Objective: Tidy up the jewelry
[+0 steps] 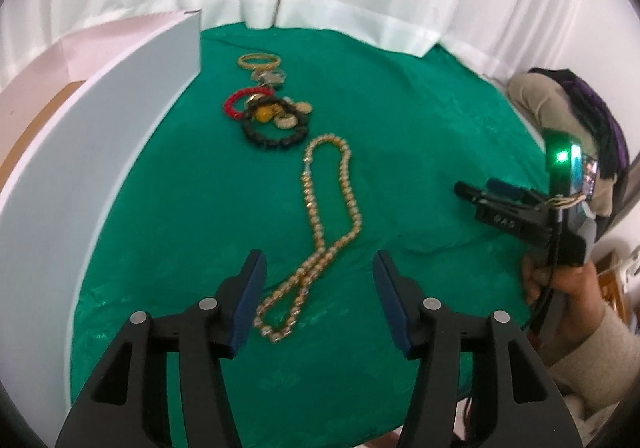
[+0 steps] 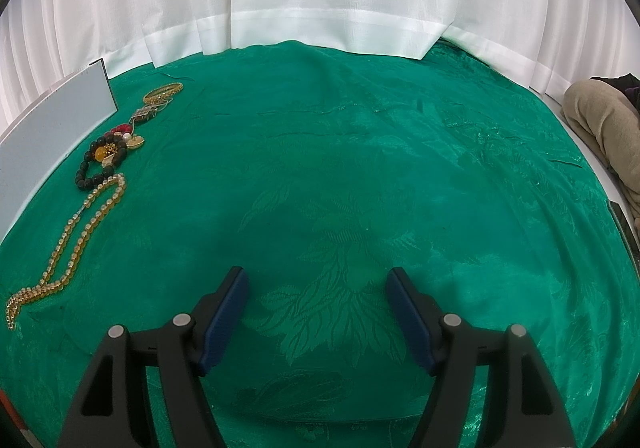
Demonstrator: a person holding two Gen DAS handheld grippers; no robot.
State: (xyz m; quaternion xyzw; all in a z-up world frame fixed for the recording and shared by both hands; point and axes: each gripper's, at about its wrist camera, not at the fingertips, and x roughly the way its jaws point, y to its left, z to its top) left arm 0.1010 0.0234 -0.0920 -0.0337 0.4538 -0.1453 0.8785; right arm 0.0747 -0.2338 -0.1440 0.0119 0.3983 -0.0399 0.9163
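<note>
Hovering open-jawed, left gripper [image 1: 318,268] seemingly above gold necklace [image 1: 320,232].

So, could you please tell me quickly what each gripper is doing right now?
Left gripper: open, holding nothing, jaws apart above the near end of the gold bead necklace.
Right gripper: open, holding nothing, over bare green cloth.

Surface covered w/ green leaf-pattern cloth [image 2: 360,175], wrinkled. On it, left side by white box [image 1: 100,151]: gold bead necklace [image 1: 332,215], long doubled loop; beyond it black bead bracelet [image 1: 276,131] w/ amber piece and gold charms, touching red bracelet [image 1: 236,105]; then small silver piece, gold bangle [image 1: 258,60] farthest. Rest of cloth in right view bare.
</note>
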